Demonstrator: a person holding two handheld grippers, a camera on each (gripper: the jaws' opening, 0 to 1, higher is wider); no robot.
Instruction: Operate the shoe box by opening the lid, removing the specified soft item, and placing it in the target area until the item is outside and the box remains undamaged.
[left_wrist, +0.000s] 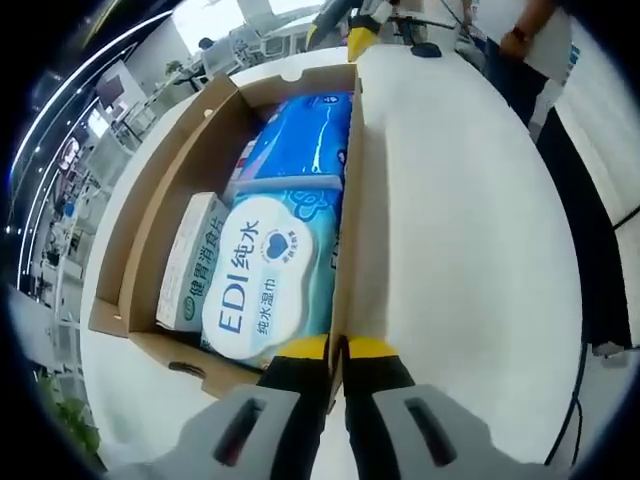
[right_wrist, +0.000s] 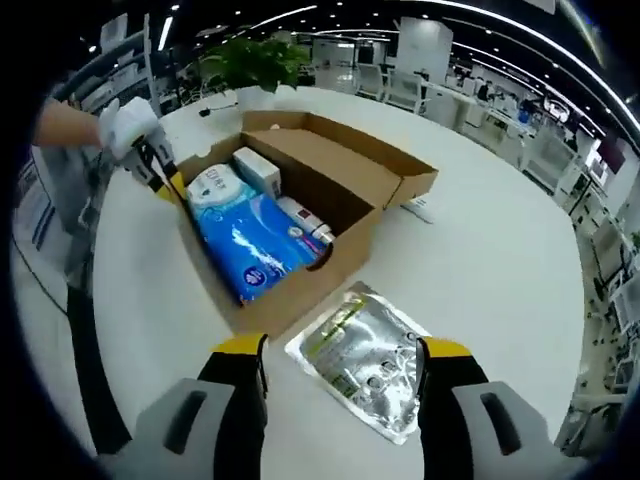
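Our left gripper (left_wrist: 337, 350) pinches the open shoe box's (right_wrist: 300, 285) wall; our right gripper (right_wrist: 340, 350) hangs wide above a silver pouch (right_wrist: 365, 360) on the table (right_wrist: 490, 250).

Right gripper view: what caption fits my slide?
Open right gripper above a silver pouch beside the open shoe box.
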